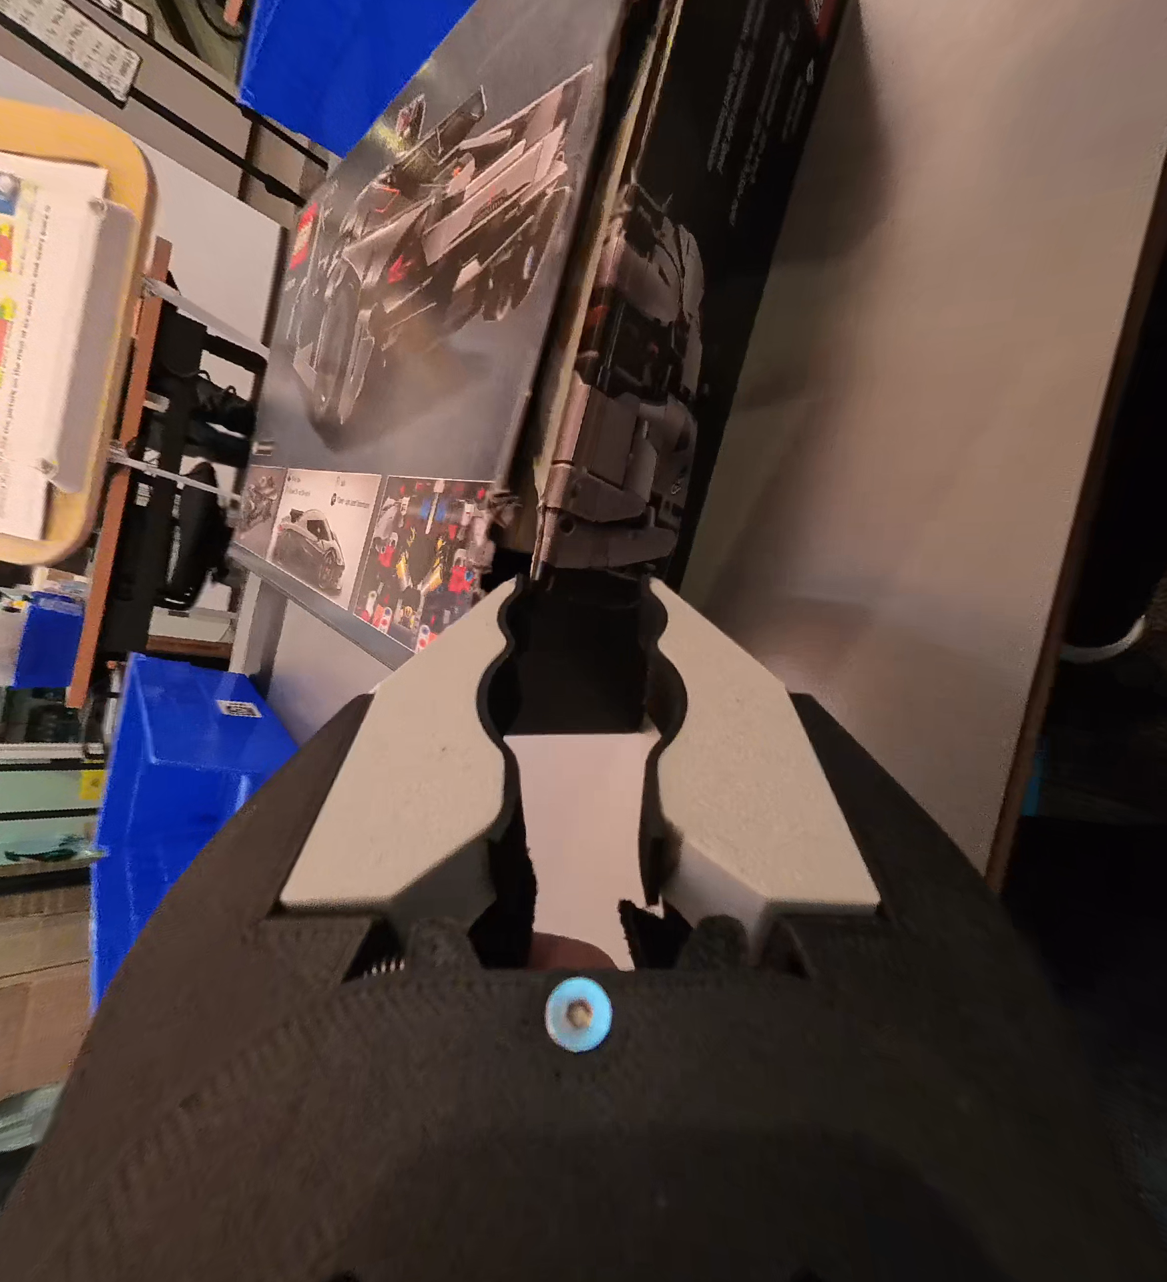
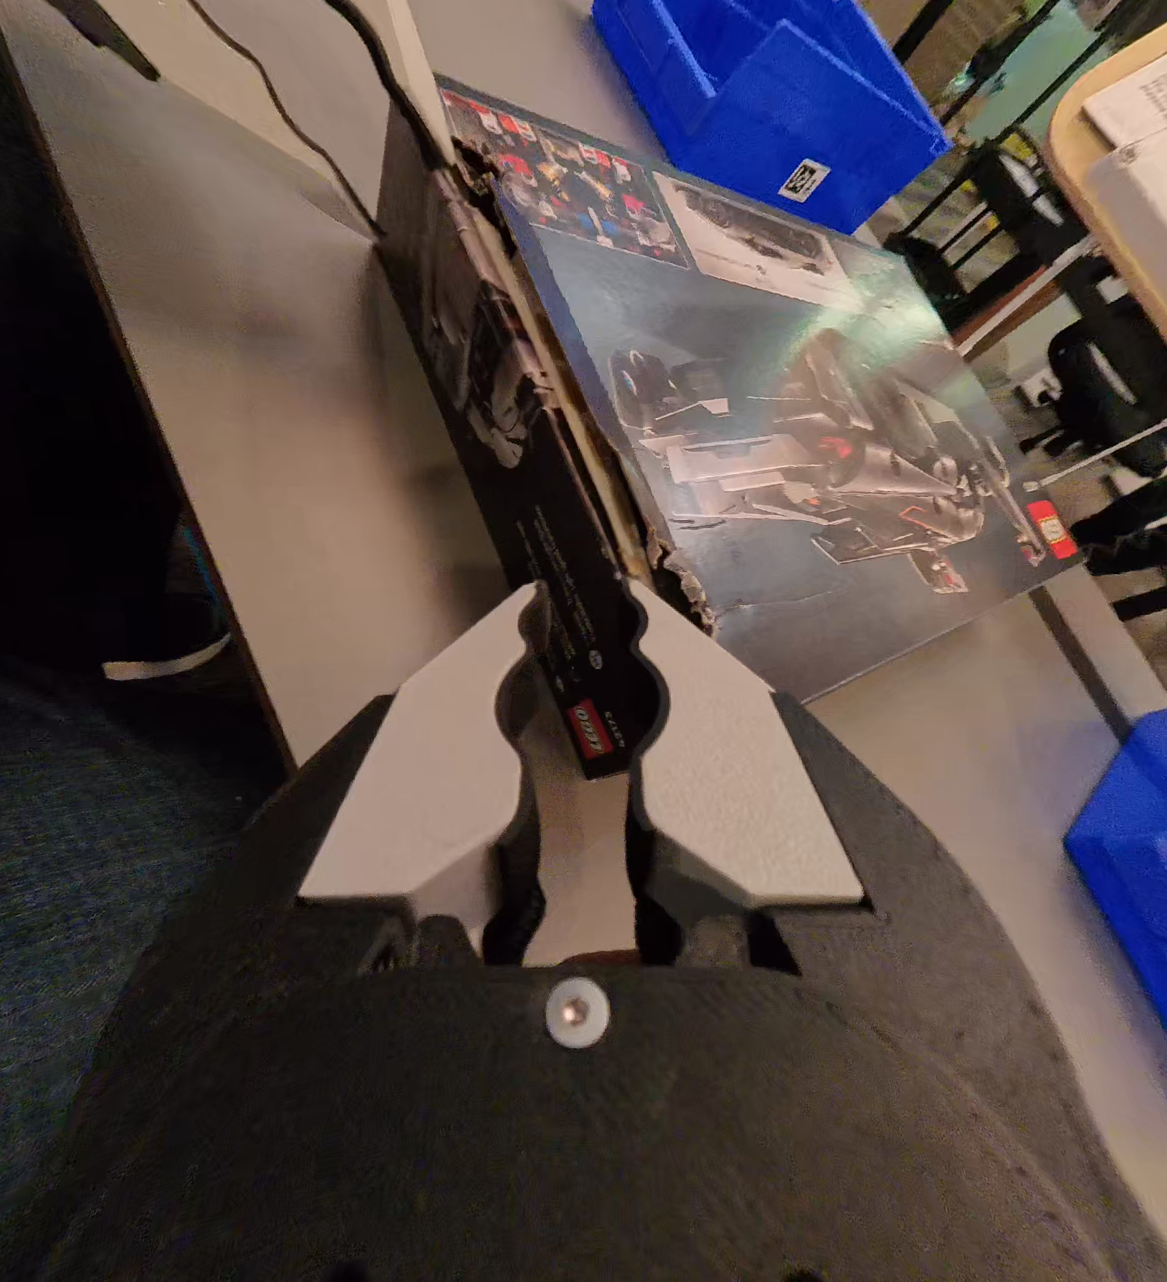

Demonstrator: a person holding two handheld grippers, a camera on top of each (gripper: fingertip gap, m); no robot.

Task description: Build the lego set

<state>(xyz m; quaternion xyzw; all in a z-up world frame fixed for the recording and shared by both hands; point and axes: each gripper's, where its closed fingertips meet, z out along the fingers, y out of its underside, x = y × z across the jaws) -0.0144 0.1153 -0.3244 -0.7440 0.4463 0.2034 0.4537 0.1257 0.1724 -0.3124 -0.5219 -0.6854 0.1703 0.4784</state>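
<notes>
The lego box (image 1: 428,291), with a grey car pictured on its big face and a black side panel, rests on the white table (image 1: 914,416). My left gripper (image 1: 588,586) has its fingers on either side of one end of the box; the black side fills the jaw gap. The same box shows in the right wrist view (image 2: 775,430), with a torn flap edge (image 2: 678,583). My right gripper (image 2: 582,590) straddles the opposite end, with the black side's corner between its fingers. Both appear shut on the box.
Blue bins stand behind the box (image 1: 171,777) (image 2: 775,90), and another sits to the right (image 2: 1163,867). A wooden tray with a printed sheet (image 1: 130,208) stands beyond. A black cable (image 2: 275,104) runs over the table (image 2: 255,347). The table's front edge and a shoe (image 2: 164,662) are close.
</notes>
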